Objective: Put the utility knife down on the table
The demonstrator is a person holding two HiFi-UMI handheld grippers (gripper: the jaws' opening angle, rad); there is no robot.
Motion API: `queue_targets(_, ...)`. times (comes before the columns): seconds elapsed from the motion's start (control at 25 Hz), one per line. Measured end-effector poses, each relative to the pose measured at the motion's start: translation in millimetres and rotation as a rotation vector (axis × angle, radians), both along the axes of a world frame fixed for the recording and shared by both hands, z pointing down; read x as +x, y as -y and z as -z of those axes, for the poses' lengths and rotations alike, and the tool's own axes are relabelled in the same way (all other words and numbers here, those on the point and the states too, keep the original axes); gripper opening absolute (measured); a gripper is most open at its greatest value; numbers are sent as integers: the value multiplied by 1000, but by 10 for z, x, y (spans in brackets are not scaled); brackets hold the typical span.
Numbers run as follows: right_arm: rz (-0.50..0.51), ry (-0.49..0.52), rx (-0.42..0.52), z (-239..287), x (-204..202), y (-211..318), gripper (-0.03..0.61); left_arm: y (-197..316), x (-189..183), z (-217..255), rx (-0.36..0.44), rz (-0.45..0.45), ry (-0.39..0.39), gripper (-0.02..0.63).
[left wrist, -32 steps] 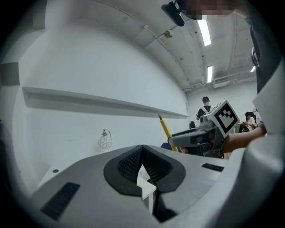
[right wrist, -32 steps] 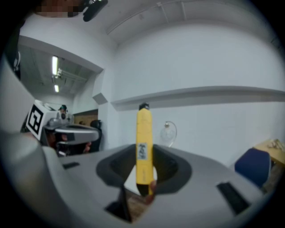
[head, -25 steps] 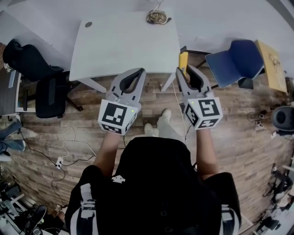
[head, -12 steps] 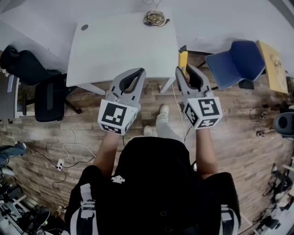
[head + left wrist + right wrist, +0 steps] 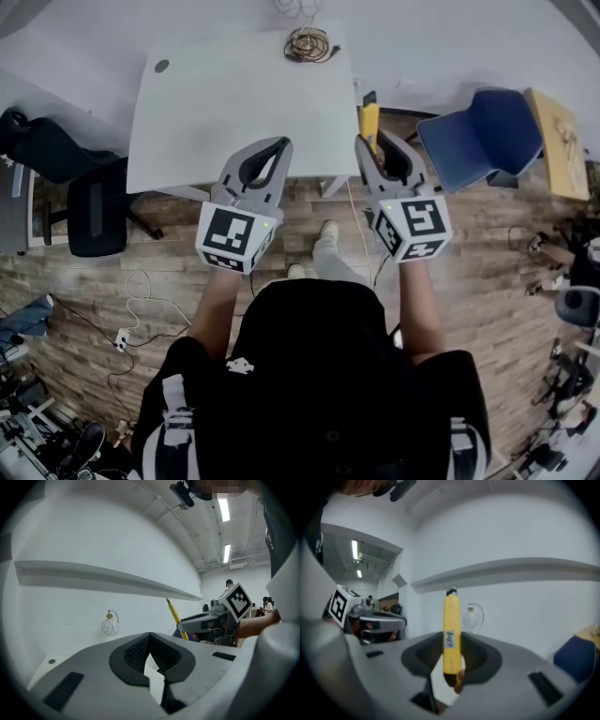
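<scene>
Closest to the camera, the person's two forearms reach forward, each carrying a gripper with its marker cube. The left gripper (image 5: 279, 145) has its jaw tips closed together on nothing and plays no part in this step. The right gripper (image 5: 377, 145) is clamped on the lower end of the yellow utility knife (image 5: 369, 120). Most of the knife's body sticks out past the jaws, dark tip leading. Whether the blade is out cannot be told.

The knife is in the air, just off the right edge of the white table (image 5: 244, 103) near its front corner, so the set-down has not started. To do it well, the right gripper should first carry the knife leftward over the bare tabletop, well in from the edge. It should then sink and tilt until the knife's long side lies on the surface. Only then should the jaws part, and the gripper should draw straight back. At the table's far edge lies a cable coil (image 5: 309, 42), which is best avoided.
</scene>
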State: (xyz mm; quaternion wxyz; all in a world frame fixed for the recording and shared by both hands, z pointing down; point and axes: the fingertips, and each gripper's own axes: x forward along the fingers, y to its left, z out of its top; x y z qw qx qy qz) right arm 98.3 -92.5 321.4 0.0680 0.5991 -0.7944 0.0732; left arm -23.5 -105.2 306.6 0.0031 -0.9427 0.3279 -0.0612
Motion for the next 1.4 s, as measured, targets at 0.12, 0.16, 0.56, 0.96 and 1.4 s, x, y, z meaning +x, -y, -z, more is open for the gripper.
queue_targets(0.12, 10, 6, -4, -25, 120, 168, 135, 177, 101, -21, -5, 18, 2, 17)
queue_targets(0.16, 14, 7, -7, -36, 163, 230, 135, 243, 136, -26, -8, 26, 3, 17)
queue_targets(0.56, 83, 21, -41, -174, 438, 764, 135, 706, 397, -145, -41, 90, 30, 17)
queue_targets(0.96, 154, 40, -54, -283, 686, 1141, 135, 996, 738, -182, -44, 136, 46, 17)
queue_targets(1.4, 276, 33, -115, -525, 485, 1347, 135, 1123, 712, -325, -76, 202, 59, 17)
